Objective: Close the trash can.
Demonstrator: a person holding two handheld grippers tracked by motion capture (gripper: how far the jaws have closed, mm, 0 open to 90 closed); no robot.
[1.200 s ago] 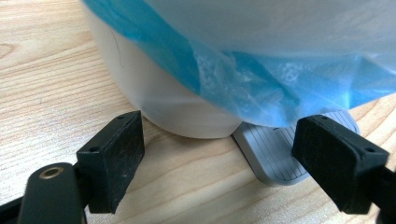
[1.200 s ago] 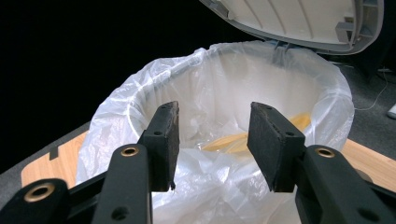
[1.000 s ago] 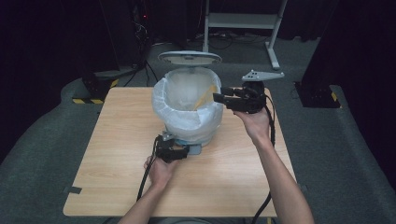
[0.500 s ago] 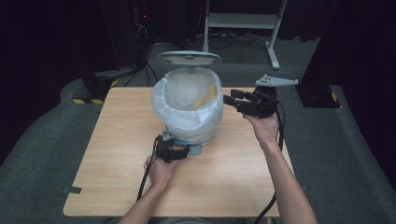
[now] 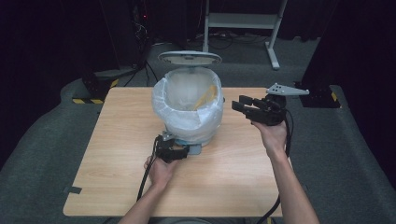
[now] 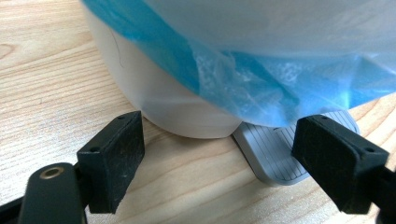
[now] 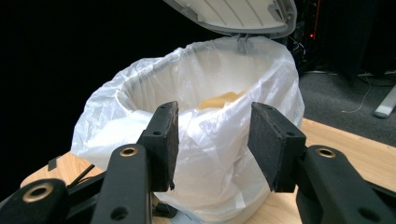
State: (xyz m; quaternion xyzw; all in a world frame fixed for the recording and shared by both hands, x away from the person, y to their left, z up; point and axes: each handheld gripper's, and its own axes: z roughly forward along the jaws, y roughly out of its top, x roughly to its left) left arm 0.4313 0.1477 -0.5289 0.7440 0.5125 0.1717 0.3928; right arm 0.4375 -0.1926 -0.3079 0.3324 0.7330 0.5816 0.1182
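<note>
Metal stand (image 5: pixel 243 21) on dark floor behind wooden table (image 5: pixel 116 140).

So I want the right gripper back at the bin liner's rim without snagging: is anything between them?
Nothing visible is. The right gripper hangs open beside the bin, level with the liner's rim, with only open air between in the high view. The raised lid sits at the far side, out of the path.
</note>
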